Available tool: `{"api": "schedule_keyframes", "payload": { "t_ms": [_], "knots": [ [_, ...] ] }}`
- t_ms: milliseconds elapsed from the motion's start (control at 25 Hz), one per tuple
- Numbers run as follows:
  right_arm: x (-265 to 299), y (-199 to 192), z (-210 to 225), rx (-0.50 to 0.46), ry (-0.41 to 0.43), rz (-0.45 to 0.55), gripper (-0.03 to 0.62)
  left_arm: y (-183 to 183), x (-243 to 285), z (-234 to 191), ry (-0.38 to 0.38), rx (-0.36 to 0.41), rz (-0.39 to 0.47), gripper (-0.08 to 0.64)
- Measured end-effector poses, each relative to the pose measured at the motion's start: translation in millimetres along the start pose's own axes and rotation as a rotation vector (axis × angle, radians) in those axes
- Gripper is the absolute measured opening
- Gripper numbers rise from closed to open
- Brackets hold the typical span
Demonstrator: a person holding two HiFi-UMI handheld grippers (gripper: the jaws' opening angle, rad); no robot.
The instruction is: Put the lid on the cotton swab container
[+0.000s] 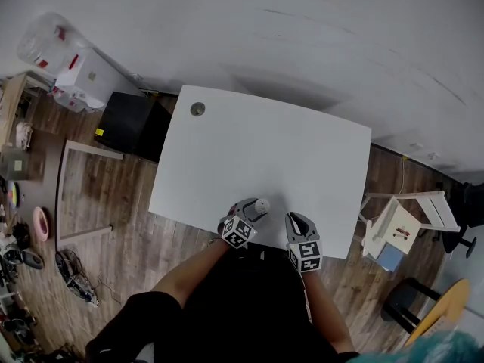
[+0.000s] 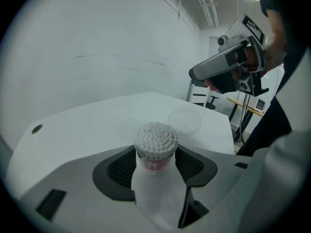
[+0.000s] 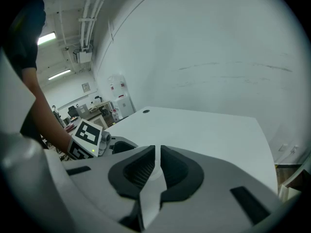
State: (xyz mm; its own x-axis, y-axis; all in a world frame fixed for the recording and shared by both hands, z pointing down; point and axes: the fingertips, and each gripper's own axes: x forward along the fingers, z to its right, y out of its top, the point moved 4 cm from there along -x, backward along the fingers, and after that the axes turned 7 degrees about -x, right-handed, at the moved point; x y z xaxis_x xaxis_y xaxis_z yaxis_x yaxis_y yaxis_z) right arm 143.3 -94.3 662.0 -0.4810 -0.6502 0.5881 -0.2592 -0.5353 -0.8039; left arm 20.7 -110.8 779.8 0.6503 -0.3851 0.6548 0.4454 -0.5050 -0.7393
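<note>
An open container packed with white cotton swabs (image 2: 155, 141) stands upright between my left gripper's (image 2: 155, 155) jaws, which are shut on its body. In the head view the container (image 1: 262, 205) sits near the table's front edge with the left gripper (image 1: 254, 210) around it. A clear round lid (image 2: 184, 121) lies flat on the table just beyond it. My right gripper (image 2: 195, 73) hovers above and to the right of the lid with its jaws shut and nothing held. It appears again close beside the left one (image 1: 296, 220) and from its own camera (image 3: 156, 165).
The white table (image 1: 265, 150) has a round cable hole (image 1: 197, 109) at its far left corner. A black box (image 1: 128, 123) and a wooden frame (image 1: 83, 195) stand on the floor to the left. A white stool (image 1: 401, 221) stands to the right.
</note>
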Motion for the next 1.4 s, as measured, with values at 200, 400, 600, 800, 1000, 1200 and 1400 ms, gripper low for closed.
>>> {"api": "schedule_keyframes", "payload": {
  "t_ms": [200,400,600,800,1000,1200,1400],
  "knots": [
    [5,-17,-2,-0.029,0.03,-0.048,0.035,1,1,-1,0.003,-0.017,0.005,0.256],
    [14,-36,1,-0.042,0.018,-0.066,0.06,2,1,0,-0.004,-0.029,0.006,0.256],
    [24,-47,-2,-0.075,0.089,-0.092,0.152,3,3,0,-0.001,-0.005,-0.003,0.256],
    [30,-60,-12,-0.151,0.156,-0.135,0.207,3,4,3,-0.004,0.009,-0.008,0.256],
    [34,-70,-16,-0.259,0.161,-0.2,0.207,4,5,4,-0.002,0.01,-0.009,0.256],
    [36,-69,-11,-0.313,0.121,-0.202,0.207,3,4,6,-0.005,0.021,-0.017,0.256],
    [36,-69,-14,-0.356,0.132,-0.208,0.206,2,3,5,-0.007,0.035,-0.022,0.256]
  ]
}}
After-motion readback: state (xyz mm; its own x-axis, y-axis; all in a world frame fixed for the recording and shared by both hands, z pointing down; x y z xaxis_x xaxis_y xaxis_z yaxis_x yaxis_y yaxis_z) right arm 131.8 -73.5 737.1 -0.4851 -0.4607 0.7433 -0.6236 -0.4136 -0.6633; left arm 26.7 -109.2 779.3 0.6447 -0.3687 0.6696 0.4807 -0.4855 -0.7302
